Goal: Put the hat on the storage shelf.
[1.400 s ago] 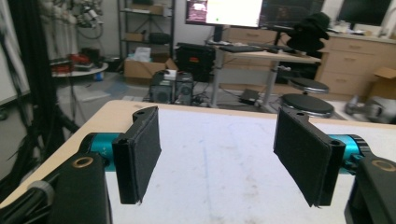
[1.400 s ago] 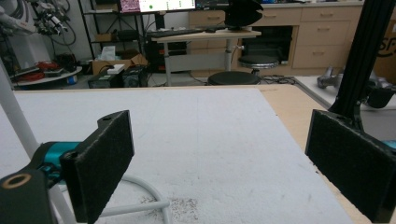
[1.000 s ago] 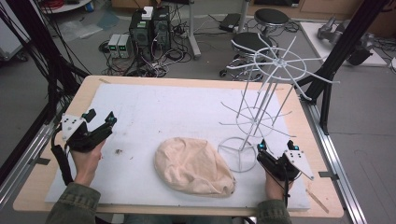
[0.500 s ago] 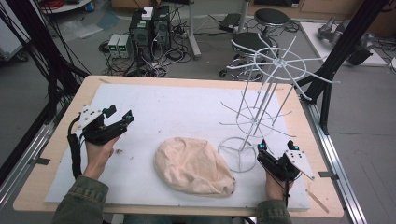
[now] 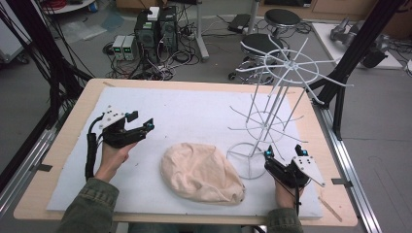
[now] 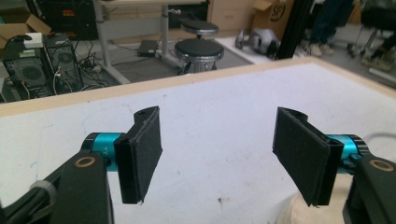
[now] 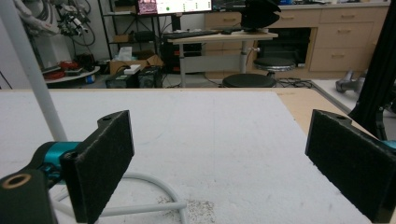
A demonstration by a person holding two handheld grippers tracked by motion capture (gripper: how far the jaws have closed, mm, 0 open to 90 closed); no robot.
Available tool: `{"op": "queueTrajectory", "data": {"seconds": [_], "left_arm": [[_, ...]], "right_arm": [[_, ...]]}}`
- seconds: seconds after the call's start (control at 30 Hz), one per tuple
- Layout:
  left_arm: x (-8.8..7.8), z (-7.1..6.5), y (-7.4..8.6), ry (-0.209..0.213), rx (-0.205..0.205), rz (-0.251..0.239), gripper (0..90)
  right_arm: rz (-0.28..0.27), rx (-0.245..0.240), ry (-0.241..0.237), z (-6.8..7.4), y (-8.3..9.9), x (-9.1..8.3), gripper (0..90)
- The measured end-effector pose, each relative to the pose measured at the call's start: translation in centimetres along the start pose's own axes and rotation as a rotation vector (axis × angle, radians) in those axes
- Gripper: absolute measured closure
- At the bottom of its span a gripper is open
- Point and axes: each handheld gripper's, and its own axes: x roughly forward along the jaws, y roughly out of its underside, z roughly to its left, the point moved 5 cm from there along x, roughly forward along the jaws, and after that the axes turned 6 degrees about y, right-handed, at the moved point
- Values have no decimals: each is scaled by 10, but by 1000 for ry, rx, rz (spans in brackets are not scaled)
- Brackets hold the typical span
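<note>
On the white mat (image 5: 194, 116) that covers the table, seen from the high view, a beige cloth cap (image 5: 200, 172) lies crumpled near the front edge, and everything else is placed around it. Left of the cap, well apart from it, the left gripper (image 5: 141, 127) is held above the mat by a hand (image 5: 112, 158) in a green sleeve, its jaws spread with nothing between them and pointing toward the cap's side. Right of the cap stands a white wire rack (image 5: 272, 107), its round base ring just beside the cap's right edge. Right of that ring, the right gripper (image 5: 283, 151) sits low over the mat, jaws apart and empty, aimed away from the person.

Along the left gripper view, the two black pads (image 6: 144, 151) stand wide with bare white mat (image 6: 219, 130) between them. A pale rounded edge of the cap (image 6: 299, 212) shows at the bottom, below the right-hand jaw and not touching either pad. Beyond the far table edge are a stool and computer cases on the floor.

Along the right gripper view, the pads (image 7: 105, 158) are likewise wide apart over the mat (image 7: 224, 140), gripping nothing. The rack's white upright (image 7: 32, 74) rises behind the left-hand jaw, and part of its base ring (image 7: 154, 196) curves across the mat below it, clear of the cap's side of the scene.
</note>
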Motion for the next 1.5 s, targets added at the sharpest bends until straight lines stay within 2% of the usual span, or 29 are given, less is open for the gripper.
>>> {"op": "queueTrajectory", "data": {"seconds": [0.13, 0.3, 0.33, 0.43, 0.57, 0.67, 0.77, 0.9, 1.03, 1.07, 1.1, 1.17, 1.23, 1.27, 1.4, 1.5], "left_arm": [[11, -7, 6, 29, 24, 44, 338], [18, -11, 9, 64, 34, 67, 346], [21, -13, 10, 91, 29, 97, 345], [26, -17, 9, 106, 45, 123, 345], [32, -24, 6, 137, 61, 125, 343], [38, -28, 8, 168, 68, 152, 343], [42, -34, 9, 225, 73, 166, 343], [49, -42, 9, 265, 115, 224, 343], [58, -51, 8, 298, 140, 250, 343], [63, -55, 9, 315, 163, 285, 342], [66, -57, 9, 323, 174, 299, 343], [68, -61, 9, 332, 184, 311, 341], [76, -71, 10, 370, 207, 332, 339], [76, -71, 10, 370, 207, 332, 338], [86, -80, 15, 390, 230, 387, 326], [91, -88, 18, 424, 264, 415, 321]], "right_arm": [[3, -4, -12, 1, 0, 0, 68], [12, 1, -20, 2, 1, 1, 68], [9, -5, -20, 2, 1, 2, 68], [7, -8, -22, 3, 1, 2, 68], [10, -9, -27, 4, 1, 2, 68], [9, -8, -28, 4, 0, 3, 68], [13, -4, -32, 5, 1, 2, 68], [10, -9, -35, 4, 0, 3, 68], [9, -11, -38, 5, 0, 3, 68], [8, -11, -38, 5, 0, 3, 68], [8, -11, -40, 5, 0, 3, 68], [8, -12, -41, 5, 0, 3, 68], [9, -11, -42, 5, 0, 3, 68], [9, -11, -42, 5, 0, 3, 68], [11, -9, -48, 6, 0, 3, 68], [15, -5, -51, 6, 1, 3, 68]]}}
